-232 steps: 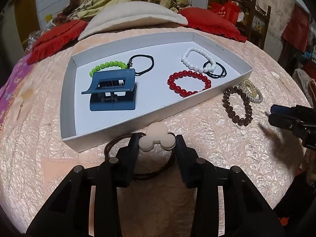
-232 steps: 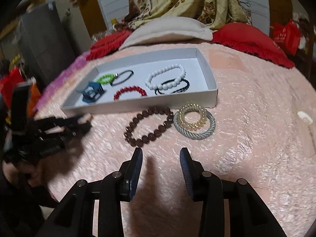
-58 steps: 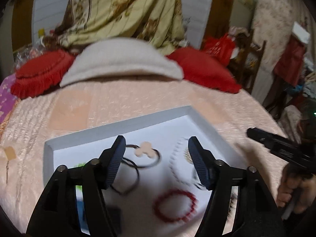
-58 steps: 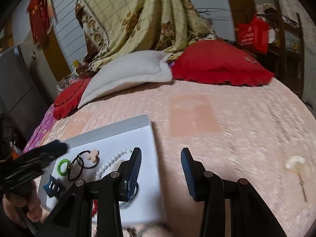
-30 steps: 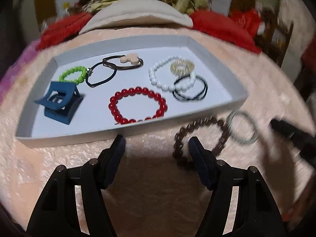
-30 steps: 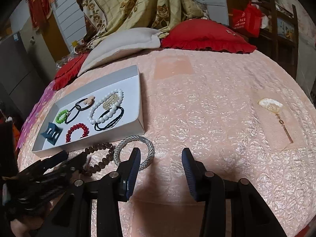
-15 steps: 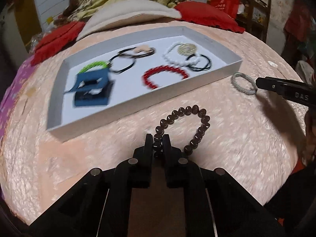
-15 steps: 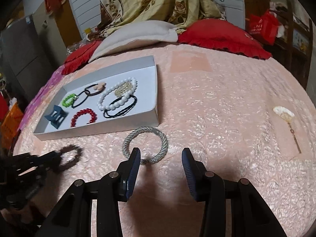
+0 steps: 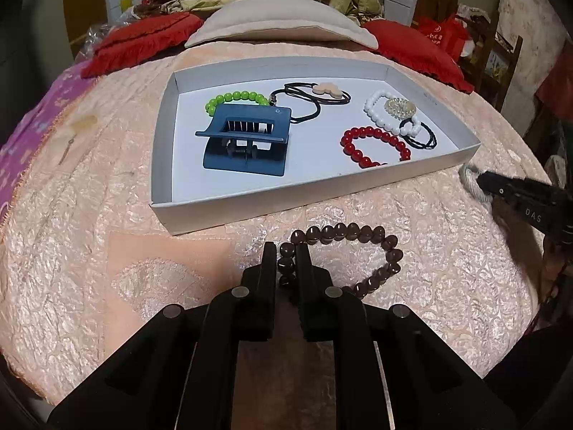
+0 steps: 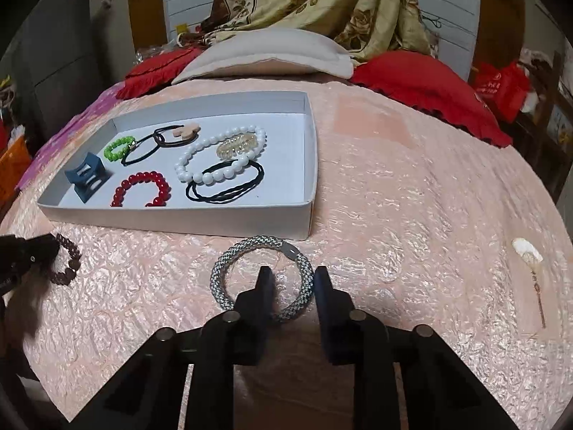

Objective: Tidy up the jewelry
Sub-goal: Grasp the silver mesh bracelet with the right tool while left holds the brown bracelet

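Observation:
A brown bead bracelet (image 9: 352, 231) lies on the pink bedspread just in front of the white tray (image 9: 250, 211). My left gripper (image 9: 286, 251) is shut on its near-left beads. In the right wrist view that left gripper (image 10: 46, 247) and the brown bracelet (image 10: 70, 247) sit at the left edge. A silver woven bracelet (image 10: 229, 261) lies before the tray's (image 10: 179, 220) right corner. My right gripper (image 10: 292, 273) straddles the ring's right side. Its jaws are closing, still apart, with the band between them. The left wrist view has the right gripper (image 9: 481, 182) at the silver bracelet (image 9: 467, 179).
The tray holds a blue claw clip (image 9: 247, 143), green (image 9: 229, 98), red (image 9: 372, 143) and white (image 9: 376, 114) bead bracelets and black hair ties (image 9: 422, 139). Red and cream pillows (image 10: 265, 53) lie beyond it. A small fan charm (image 10: 526, 249) lies at the right.
My left gripper shut on the brown bracelet and carried it leftward along the tray front. My right gripper dropped over the silver bracelet and its jaws narrowed.

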Available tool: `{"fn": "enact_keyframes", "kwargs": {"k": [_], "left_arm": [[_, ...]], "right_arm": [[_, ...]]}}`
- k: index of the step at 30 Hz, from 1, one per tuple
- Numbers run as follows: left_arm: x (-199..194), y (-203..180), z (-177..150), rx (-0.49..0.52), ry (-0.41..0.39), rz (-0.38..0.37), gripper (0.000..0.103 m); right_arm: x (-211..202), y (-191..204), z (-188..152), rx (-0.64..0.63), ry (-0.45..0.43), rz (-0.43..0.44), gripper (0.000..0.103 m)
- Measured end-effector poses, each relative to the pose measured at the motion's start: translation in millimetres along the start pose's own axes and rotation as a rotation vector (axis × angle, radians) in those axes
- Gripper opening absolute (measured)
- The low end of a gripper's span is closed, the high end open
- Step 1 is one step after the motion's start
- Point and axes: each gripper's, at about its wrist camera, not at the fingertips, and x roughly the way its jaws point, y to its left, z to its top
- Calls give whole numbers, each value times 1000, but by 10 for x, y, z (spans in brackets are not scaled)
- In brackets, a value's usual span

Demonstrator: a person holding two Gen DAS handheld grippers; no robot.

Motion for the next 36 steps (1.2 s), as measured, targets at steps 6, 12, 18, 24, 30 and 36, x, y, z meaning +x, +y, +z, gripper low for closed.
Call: {"fn": "enact_keyframes", "kwargs": {"k": [6,12,18,24,30,36], "left_arm": [[-4,-29,5,-4,-3,-30,26],[-10,-58,-12,8,-11,-38,32],[-15,-53,-22,27,-12,-20,7],[-103,-80,-19,34,-34,-71,7],[-280,-124,80,19,-108,-137,7],[-213,-208,91,37,-81,-116,7]], "right_arm": [[-89,31,-32,30,-15,58,6],[-223,122,-40,19,-53,94,6],[-129,178,-74,18,-18,85,6],[-188,150,-53,51,-44,79,6],[-226,138,-33,68,-59,76,6],[-225,182,-33,53,-61,70,6]]}}
